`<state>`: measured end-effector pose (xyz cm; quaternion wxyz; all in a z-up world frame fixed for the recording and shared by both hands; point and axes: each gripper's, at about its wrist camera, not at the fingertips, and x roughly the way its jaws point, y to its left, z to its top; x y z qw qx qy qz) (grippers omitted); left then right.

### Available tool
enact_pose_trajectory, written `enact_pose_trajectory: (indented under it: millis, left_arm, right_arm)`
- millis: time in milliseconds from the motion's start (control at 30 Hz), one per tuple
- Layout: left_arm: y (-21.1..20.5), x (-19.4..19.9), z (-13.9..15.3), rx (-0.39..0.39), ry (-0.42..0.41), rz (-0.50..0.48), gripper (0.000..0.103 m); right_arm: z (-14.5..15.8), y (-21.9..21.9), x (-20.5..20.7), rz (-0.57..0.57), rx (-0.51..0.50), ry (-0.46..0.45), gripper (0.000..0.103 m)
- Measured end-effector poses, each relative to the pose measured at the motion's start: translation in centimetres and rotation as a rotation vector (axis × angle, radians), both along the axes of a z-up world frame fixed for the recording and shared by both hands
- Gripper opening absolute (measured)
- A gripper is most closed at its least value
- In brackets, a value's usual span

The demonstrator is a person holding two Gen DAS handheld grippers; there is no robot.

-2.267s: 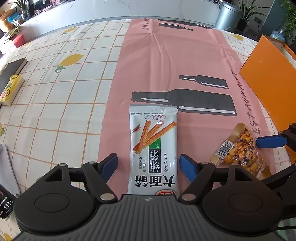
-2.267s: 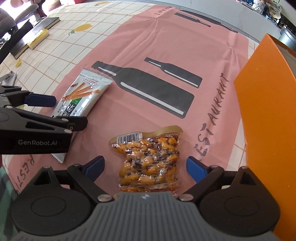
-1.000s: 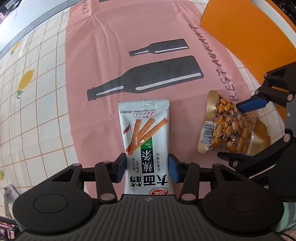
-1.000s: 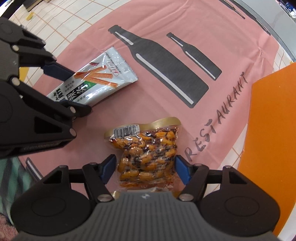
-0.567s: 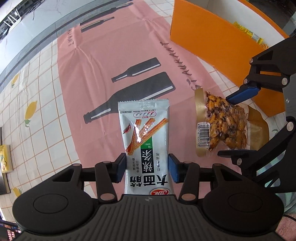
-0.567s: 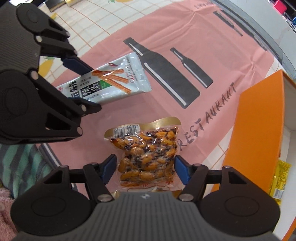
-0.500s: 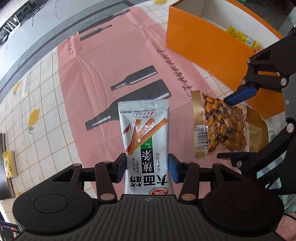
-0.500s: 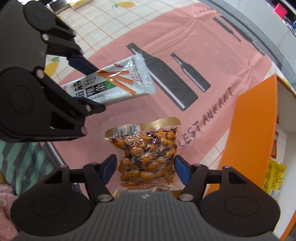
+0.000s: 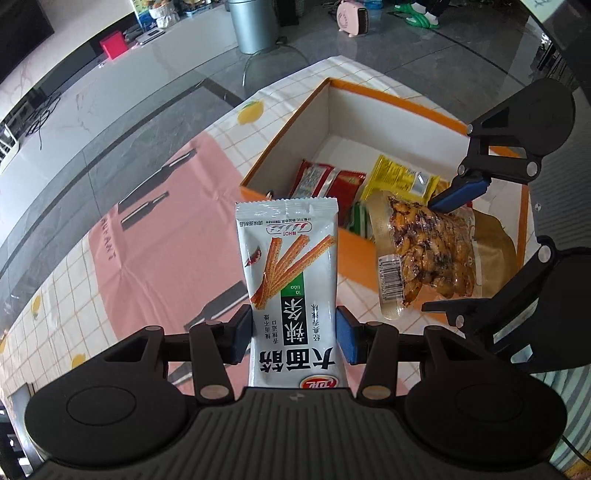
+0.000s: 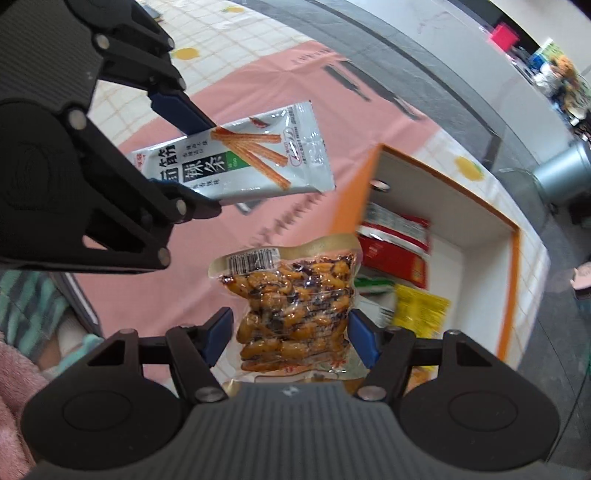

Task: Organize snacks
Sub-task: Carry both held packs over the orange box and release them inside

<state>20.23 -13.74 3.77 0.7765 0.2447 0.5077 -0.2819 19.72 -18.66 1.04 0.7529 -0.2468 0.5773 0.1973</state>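
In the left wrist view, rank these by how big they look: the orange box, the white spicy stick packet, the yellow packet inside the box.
1. orange box
2. white spicy stick packet, though it is nearest the camera
3. yellow packet

A home living and dining area: a table (image 9: 303,92) under a lemon-print checked cloth and a pink bottle-print mat (image 9: 155,221) stands on glossy grey floor tiles (image 9: 166,74). Behind it are a metal bin (image 9: 251,26), a small pink heater (image 9: 352,18), green slippers (image 9: 421,16) and a low white marble-look cabinet (image 9: 55,96).
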Motion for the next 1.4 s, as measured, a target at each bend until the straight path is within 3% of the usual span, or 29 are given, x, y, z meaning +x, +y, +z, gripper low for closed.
enact_pose_trajectory:
  millis: [300, 500, 1000, 1400]
  left_arm:
    - [-7.6, 2.6, -1.0, -0.062, 0.015, -0.064, 0.054]
    - [-10.7, 4.3, -4.2, -0.028, 0.050, -0.102, 0.053]
    - [-12.9, 6.1, -10.1, 0.042, 0.129, -0.120, 0.053]
    - [-12.4, 5.7, -9.9, 0.027, 0.115, -0.111, 0.057]
  right_arm:
    - [-2.3, -7.9, 1.5, -0.114, -0.041, 0.040, 0.065]
    - [-5.4, -9.9, 2.4, -0.126, -0.016, 0.102, 0.065]
    - [-10.0, -10.8, 3.2, -0.071, 0.021, 0.155, 0.066]
    - [-10.2, -9.6, 2.3, -0.031, -0.004, 0.155, 0.068]
